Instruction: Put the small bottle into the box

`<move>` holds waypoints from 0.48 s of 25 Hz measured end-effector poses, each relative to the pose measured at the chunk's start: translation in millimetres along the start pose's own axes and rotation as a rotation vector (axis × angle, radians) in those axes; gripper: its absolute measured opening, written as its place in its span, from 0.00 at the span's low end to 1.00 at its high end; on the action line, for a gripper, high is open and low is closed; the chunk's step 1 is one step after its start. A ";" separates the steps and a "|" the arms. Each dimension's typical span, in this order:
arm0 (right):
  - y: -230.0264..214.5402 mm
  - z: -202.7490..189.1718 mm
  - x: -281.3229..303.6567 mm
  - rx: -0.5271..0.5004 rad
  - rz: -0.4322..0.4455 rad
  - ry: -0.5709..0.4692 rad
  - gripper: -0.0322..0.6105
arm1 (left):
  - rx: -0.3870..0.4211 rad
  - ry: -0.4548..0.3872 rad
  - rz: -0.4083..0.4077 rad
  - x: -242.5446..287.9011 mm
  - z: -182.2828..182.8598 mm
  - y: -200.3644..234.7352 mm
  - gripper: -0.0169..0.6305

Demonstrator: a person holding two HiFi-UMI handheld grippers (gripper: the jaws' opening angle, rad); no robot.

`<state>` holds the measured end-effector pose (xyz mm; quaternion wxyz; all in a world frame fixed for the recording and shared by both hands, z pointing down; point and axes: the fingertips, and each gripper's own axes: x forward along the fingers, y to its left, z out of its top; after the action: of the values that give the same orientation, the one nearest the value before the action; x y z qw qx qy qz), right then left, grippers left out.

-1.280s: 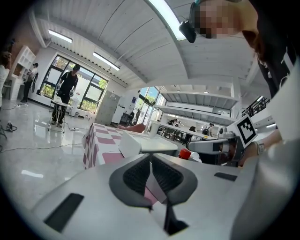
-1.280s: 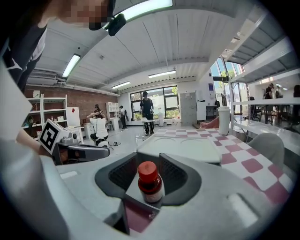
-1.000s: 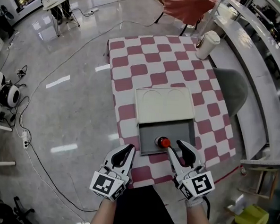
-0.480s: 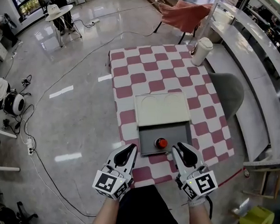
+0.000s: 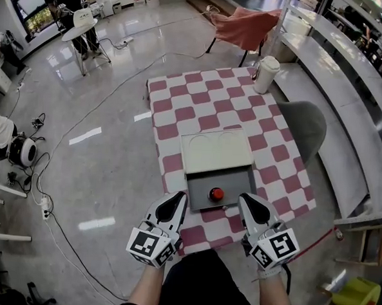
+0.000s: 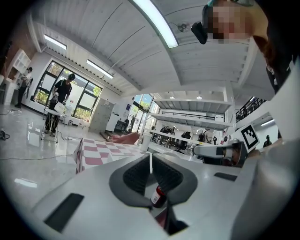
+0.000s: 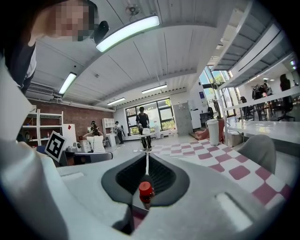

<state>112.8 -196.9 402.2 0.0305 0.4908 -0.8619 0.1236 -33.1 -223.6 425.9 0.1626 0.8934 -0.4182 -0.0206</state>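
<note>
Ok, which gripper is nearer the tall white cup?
Right. The right gripper, jaws closing empty, is nearly in line with the tall white cup; the left gripper is farther left.

A bench [image 5: 207,104] under red-and-white check cloth stands on a glossy grey floor [image 5: 101,143]. Right of the bench are a grey chair [image 5: 305,126] and a long white counter [image 5: 349,94]. Beyond it stands an orange-draped chair [image 5: 245,23], with dark-framed windows [image 5: 29,3] far left.

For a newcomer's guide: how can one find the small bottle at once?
Find the table under the red-and-white checked cloth. At its near edge lies an open box with a cream lid and grey tray. The small bottle is alone in that tray, marked by its red cap.
</note>
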 end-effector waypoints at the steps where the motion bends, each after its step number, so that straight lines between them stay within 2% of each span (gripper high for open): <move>1: 0.5 2.7 -1.5 0.003 -0.001 -0.006 0.08 | 0.002 -0.003 -0.004 -0.4 2.1 -1.4 0.06; 12: 3.7 23.8 -12.5 0.008 -0.002 -0.036 0.06 | 0.027 -0.023 -0.034 -0.6 29.6 -16.1 0.06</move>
<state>117.8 -190.4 376.4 0.0131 0.4938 -0.8614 0.1182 -26.7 -221.5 392.9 0.1455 0.9023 -0.4049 -0.0279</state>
